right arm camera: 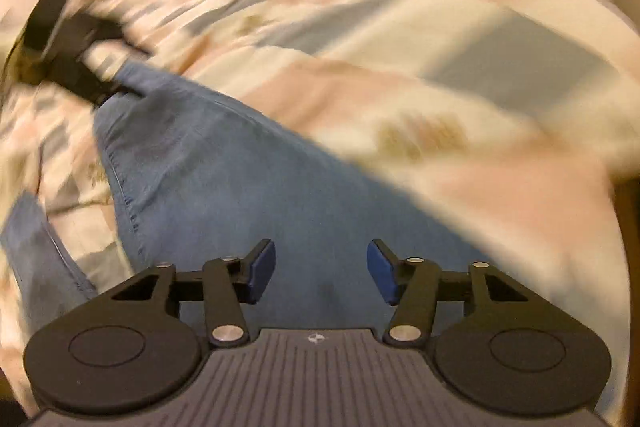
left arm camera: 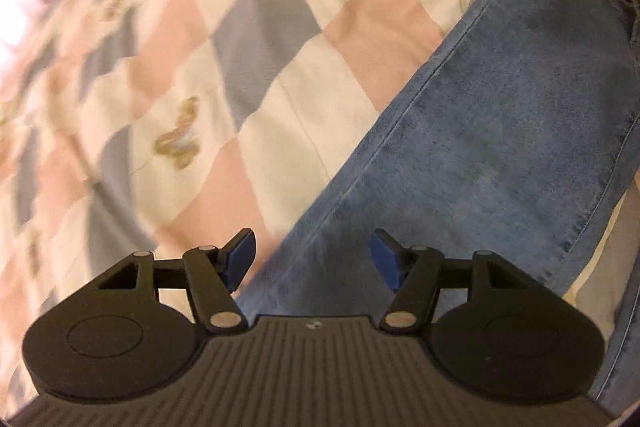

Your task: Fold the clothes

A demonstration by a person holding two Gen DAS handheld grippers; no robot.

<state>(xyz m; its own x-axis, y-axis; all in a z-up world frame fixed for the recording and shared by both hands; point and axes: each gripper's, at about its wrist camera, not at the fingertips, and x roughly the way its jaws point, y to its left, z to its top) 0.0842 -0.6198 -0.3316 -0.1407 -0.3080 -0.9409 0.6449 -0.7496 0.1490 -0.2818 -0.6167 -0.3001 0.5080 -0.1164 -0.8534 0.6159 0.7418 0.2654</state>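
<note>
Hovering over jeans point(left arm camera: 500, 115) on quilt point(left arm camera: 200, 47) (no containers): both grippers, fingers apart

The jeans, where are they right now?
The jeans lie spread on the checked teddy-bear quilt, filling the right side of the left wrist view, below the open left gripper and right gripper.

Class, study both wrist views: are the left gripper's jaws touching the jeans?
Cannot tell. In the left wrist view the left gripper stands open over the jeans with nothing between its jaws, but height above the denim is unreadable; the right wrist view is too blurred.
</note>
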